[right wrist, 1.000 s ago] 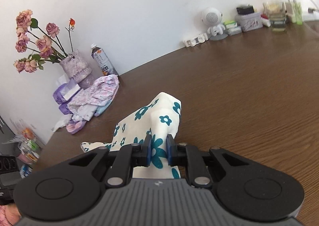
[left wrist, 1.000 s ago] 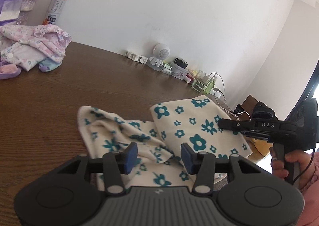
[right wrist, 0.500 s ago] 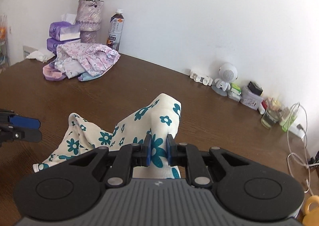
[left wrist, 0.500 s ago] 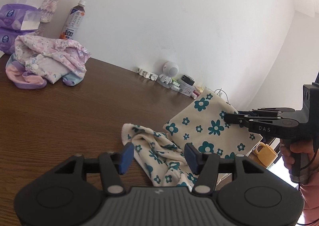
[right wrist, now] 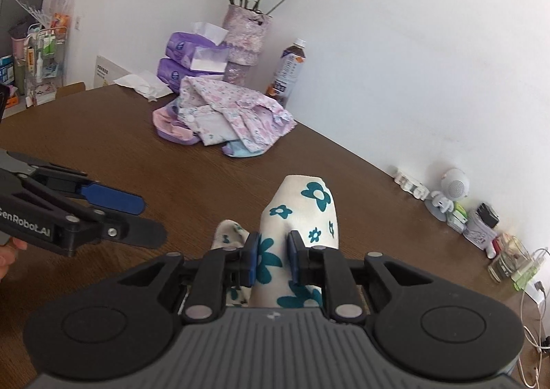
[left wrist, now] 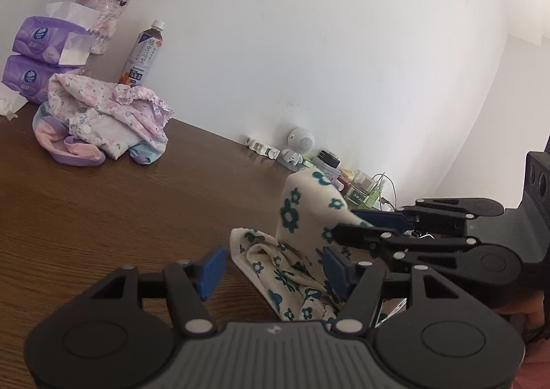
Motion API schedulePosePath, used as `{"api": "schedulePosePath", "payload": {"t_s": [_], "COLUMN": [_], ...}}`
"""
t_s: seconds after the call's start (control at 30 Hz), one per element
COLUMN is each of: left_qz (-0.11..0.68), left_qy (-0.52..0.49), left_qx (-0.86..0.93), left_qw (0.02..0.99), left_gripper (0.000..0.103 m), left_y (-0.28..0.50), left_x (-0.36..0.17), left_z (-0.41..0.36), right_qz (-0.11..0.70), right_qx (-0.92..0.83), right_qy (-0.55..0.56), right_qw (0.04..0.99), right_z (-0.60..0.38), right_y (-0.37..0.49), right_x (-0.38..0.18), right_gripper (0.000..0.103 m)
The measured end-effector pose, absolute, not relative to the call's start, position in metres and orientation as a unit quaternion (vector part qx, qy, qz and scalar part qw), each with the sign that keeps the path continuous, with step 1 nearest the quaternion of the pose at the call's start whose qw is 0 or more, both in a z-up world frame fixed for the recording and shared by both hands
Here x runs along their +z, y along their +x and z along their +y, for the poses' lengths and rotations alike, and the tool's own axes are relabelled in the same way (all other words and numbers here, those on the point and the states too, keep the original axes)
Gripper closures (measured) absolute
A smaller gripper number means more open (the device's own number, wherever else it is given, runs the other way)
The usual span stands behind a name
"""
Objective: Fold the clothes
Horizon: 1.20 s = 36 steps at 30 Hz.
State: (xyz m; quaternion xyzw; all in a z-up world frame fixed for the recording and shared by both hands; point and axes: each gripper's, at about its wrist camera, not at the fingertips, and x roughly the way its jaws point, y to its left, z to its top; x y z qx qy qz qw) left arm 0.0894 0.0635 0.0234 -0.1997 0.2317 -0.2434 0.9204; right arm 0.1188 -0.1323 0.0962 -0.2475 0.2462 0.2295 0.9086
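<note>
The right gripper [right wrist: 271, 260] sits low in the middle of its own view, its blue pads clenched on a fold of the cream cloth [right wrist: 302, 217] with teal flowers. The pinched part stands up in a rounded peak above the pads, while the rest trails down to the brown table [right wrist: 103, 134] just left of it.

In the left wrist view the left gripper [left wrist: 273, 267] is released, its jaws spread wide with nothing between the pads. The crumpled lower part of the cloth lies on the table just past the gap, and the raised peak stands to the right of centre. The right gripper reaches in from the right edge of that frame to the peak.

Further off, at the upper left of the left wrist view, a heap of pink and purple clothes [left wrist: 103, 124] rests on the table. Behind it, against the white wall, stand a bottle [left wrist: 144, 55], a vase of flowers [left wrist: 103, 18] and purple tissue packs [left wrist: 37, 55]. A small white robot toy [left wrist: 299, 148] stands by the wall right of centre.
</note>
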Motion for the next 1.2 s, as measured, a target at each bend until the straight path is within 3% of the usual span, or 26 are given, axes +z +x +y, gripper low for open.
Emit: {"api": "schedulePosePath", "payload": {"t_s": [0.37, 0.6, 0.77, 0.97, 1.03, 1.2], "left_qz": [0.23, 0.244, 0.25, 0.257, 0.266, 0.29], "left_qy": [-0.209, -0.205, -0.203, -0.137, -0.105, -0.115], "left_qx": [-0.181, -0.183, -0.226, -0.242, -0.228, -0.216], "left_qw": [0.933, 0.93, 0.919, 0.925, 0.931, 0.925], "left_gripper": [0.041, 0.041, 0.041, 0.043, 0.053, 0.054], "left_y": [0.077, 0.08, 0.088, 0.082, 0.081, 0.079], "left_x": [0.023, 0.024, 0.029, 0.031, 0.025, 0.011], "left_z": [0.09, 0.078, 0.041, -0.001, -0.009, -0.004], "right_qz": [0.268, 0.24, 0.265, 0.29, 0.294, 0.29], "right_qx": [0.288, 0.298, 0.224, 0.24, 0.245, 0.251], "right_qy": [-0.182, -0.003, 0.062, 0.095, 0.093, 0.073], "right_qw": [0.901, 0.924, 0.936, 0.922, 0.919, 0.921], "right_z": [-0.107, -0.194, -0.263, -0.278, -0.273, -0.259], "right_y": [0.12, 0.114, 0.123, 0.124, 0.124, 0.116], "right_x": [0.057, 0.089, 0.076, 0.043, 0.035, 0.03], "right_gripper": [0.082, 0.072, 0.071, 0.07, 0.07, 0.07]}}
